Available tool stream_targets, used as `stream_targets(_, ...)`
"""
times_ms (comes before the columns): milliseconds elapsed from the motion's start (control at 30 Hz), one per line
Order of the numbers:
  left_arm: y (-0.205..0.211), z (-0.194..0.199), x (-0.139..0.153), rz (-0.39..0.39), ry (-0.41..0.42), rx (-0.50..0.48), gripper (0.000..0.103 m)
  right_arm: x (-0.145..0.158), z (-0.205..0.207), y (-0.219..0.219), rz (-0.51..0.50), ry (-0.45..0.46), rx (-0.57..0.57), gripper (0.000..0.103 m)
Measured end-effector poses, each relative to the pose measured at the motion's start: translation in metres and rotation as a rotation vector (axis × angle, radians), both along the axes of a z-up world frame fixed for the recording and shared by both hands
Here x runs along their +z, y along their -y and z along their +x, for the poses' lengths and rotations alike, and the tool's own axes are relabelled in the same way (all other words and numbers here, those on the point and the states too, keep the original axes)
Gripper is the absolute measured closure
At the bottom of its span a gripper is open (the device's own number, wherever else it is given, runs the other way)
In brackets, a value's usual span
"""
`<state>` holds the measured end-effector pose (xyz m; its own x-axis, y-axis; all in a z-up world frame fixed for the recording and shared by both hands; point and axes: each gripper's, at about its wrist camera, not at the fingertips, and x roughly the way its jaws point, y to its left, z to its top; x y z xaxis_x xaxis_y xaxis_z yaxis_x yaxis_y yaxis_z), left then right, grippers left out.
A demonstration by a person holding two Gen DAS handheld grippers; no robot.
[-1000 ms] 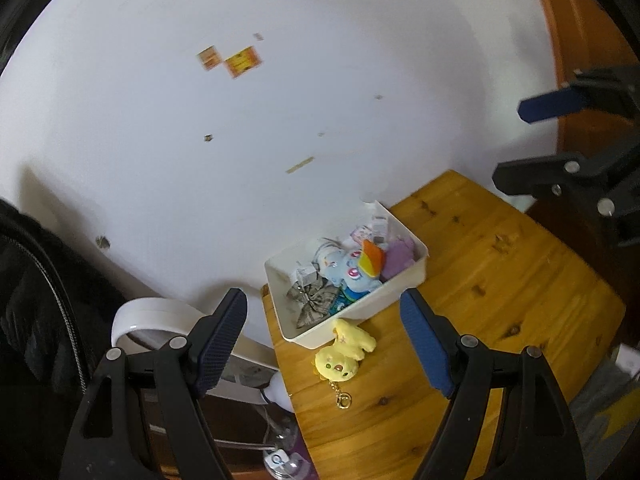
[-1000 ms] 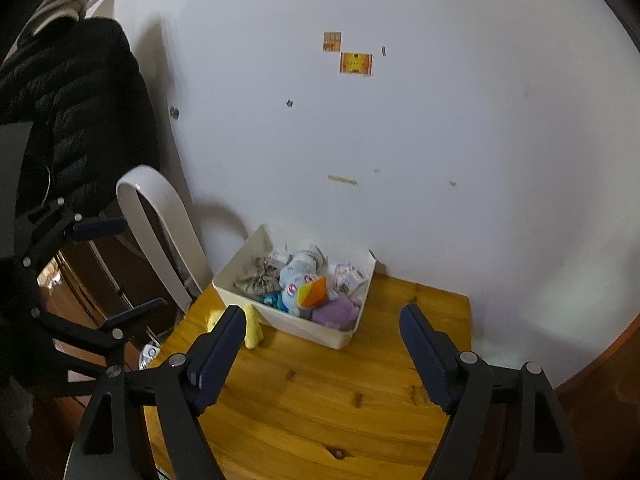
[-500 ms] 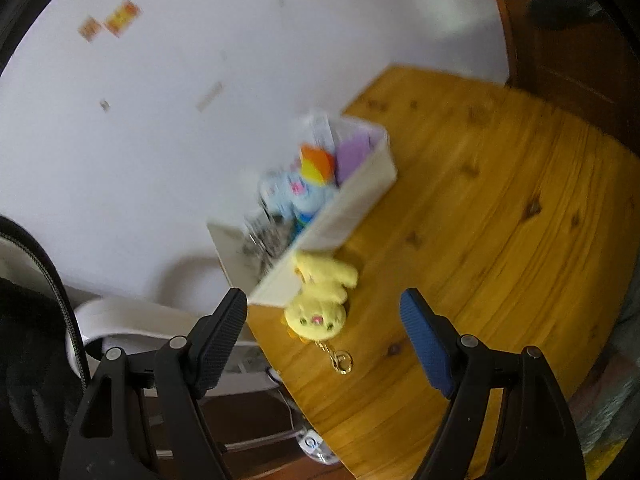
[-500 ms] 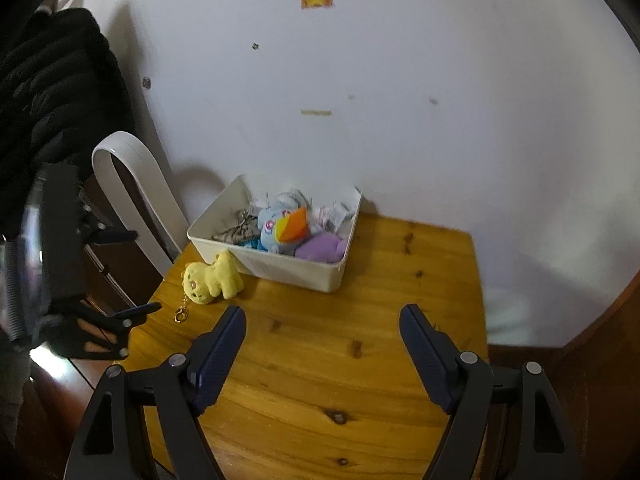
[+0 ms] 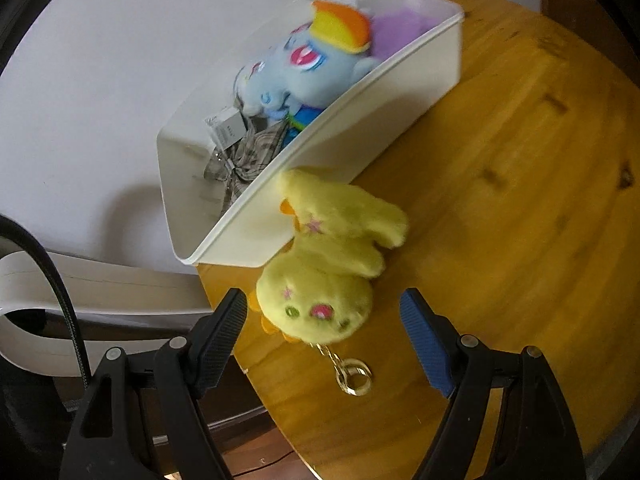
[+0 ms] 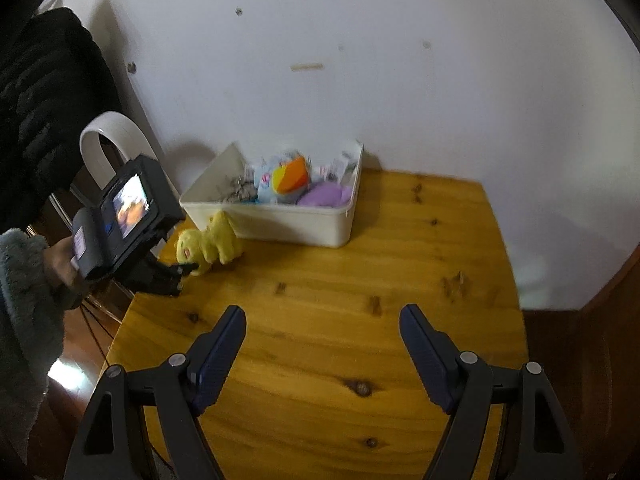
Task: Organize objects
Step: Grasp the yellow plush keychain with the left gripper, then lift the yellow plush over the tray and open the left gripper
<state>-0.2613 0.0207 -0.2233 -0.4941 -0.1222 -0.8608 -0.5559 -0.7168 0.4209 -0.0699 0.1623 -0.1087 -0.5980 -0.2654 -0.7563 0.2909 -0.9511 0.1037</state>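
Reaching for the yellow plush (image 5: 324, 264) with the left gripper (image 5: 322, 332); we read its jaws as wide apart, nothing clamped, the plush head sitting just ahead of the gap and between the two finger lines; left pad at 9 o'clock of the head, right pad at 3 o'clock, neither pad visibly pressing on it, though the left one is close enough that we cannot rule out a brush.

We place the plush on the wooden table (image 5: 520, 200), outside the white bin (image 5: 400, 92), its body end touching or leaning on the bin's near wall; its long axis runs from about 12 o'clock (feet, at the bin) to 6 o'clock (head, toward the jaws) in the left wrist view; face points up, a gold keyring (image 5: 354, 376) trails off the head toward 6 o'clock.

We judge the left hand far nearer; the right gripper (image 6: 322, 354) hangs over bare table, jaws also apart and empty, the plush well off at its 10 o'clock, the bin at 12.

We judge the jaws cross the plush's long axis, so a close would take the head sideways; bin opening then lies at 12 o'clock, already holding a blue plush (image 5: 304, 68) and other small things.
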Motion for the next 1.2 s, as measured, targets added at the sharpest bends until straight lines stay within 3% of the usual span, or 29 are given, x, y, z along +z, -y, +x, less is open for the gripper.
stream_targets(667,-0.002,-0.015,-0.05,-0.032,-0.001,0.106,0.021,-0.028,-0.008,-0.013,-0.027,0.064,-0.055,0.023)
stream_targets(800,-0.003,-0.01,-0.05,-0.007,-0.016,0.129,0.023,-0.032,-0.009,-0.012,-0.036,0.077,-0.052,0.023)
stream_targets(967,-0.004,0.003,-0.049,-0.001,-0.028,0.141,0.034,-0.033,-0.008,-0.005,-0.033,0.076,-0.04,0.023)
stream_targets(1200,-0.013,0.038,-0.025,0.048,-0.068,0.16,0.036,-0.034,-0.005,0.003,-0.037,0.075,-0.018,0.023)
